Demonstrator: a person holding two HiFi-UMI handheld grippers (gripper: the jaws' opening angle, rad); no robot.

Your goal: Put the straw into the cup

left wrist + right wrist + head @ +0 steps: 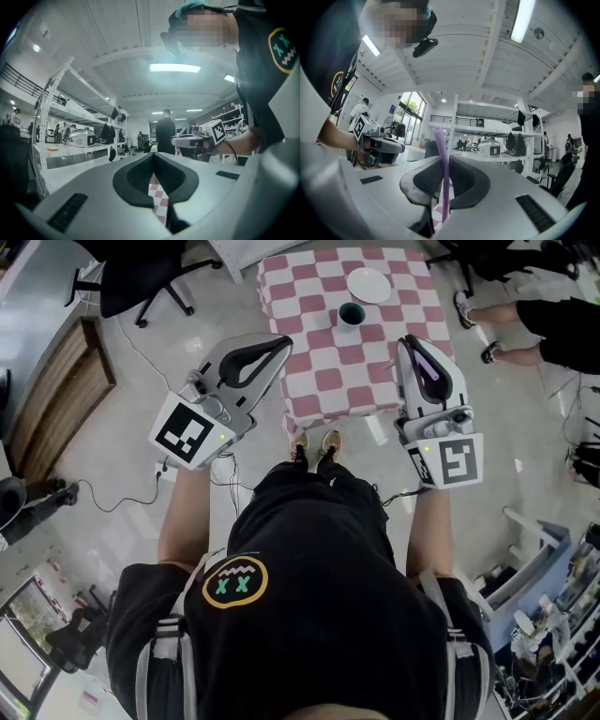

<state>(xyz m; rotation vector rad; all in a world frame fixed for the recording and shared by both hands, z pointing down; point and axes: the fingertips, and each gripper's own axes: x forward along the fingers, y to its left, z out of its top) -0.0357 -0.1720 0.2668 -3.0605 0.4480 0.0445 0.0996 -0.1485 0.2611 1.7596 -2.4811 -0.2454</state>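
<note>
We squeeze our right gripper (444, 161) tight on a purple straw (441, 145). The straw stands up straight between the two jaws, and its top end pokes out above them. Our left gripper (153, 161) has its jaws pressed together at the tips, with nothing in them. Through the gap behind the tips we see a bit of red and white checked cloth (159, 201).

From the head view, both grippers point out flat in front of us. They are side by side and well apart, and they reach the near edge of the tabletop (323, 381), which has the checked cloth on it. A dark green cup (352, 313) sits on the far half of the tabletop. It is in front of the space between the two grippers and well away from the straw. A white plate (368, 284) lies just behind the cup. Our shoes (315, 446) stand on the floor at the near edge. A black chair (141, 273) stands off to the left of the tabletop.
</note>
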